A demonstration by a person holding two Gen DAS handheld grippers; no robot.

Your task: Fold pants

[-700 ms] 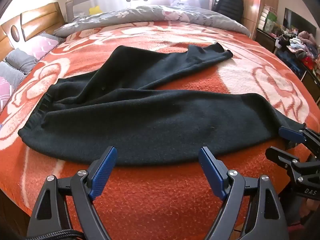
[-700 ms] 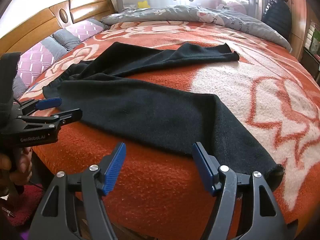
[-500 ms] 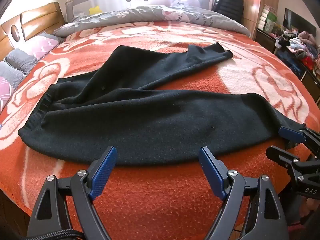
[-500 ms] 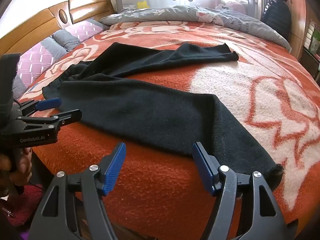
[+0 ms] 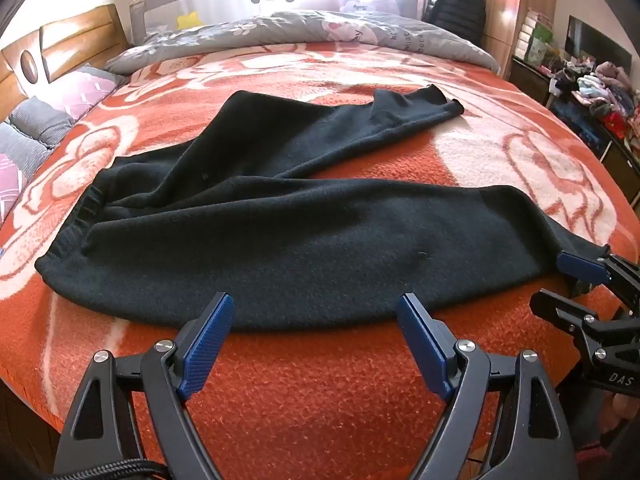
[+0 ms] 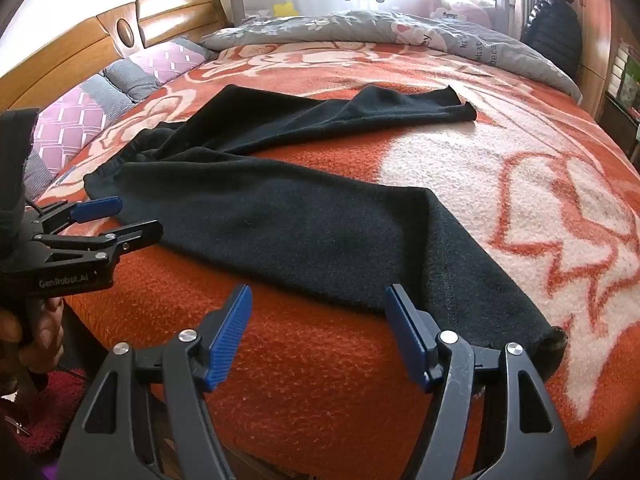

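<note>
at the left of the bed (image 5: pixel 320 408) the waistband (image 5: pixel 76 224) of the black pants (image 5: pixel 304 248) lies flat on the orange blanket, near the pillows (image 5: pixel 44 128) by the headboard. just below the garment's near edge the left hand-held gripper (image 5: pixel 316 332) hangs with its jaws spread wide and nothing between them; its blue pads are clear of the cloth.

moving right, the pants are spread in a v: the near leg runs along the bed's front edge, the far leg (image 5: pixel 360 128) angles away toward the grey duvet (image 5: pixel 320 32).

at the right, the near leg's hem (image 6: pixel 552 344) reaches the bed's edge. the right hand-held gripper (image 6: pixel 320 332) is also released, jaws apart and empty, just short of the near leg close to that hem.

compared with the views half a second back, nothing has shifted: same garment outline, same gripper placement, same jaw spread. judging by that, the fold has not begun; both tools seem paused at waist end and hem end, and the likely next need is to bring the two legs together before folding lengthwise.
</note>
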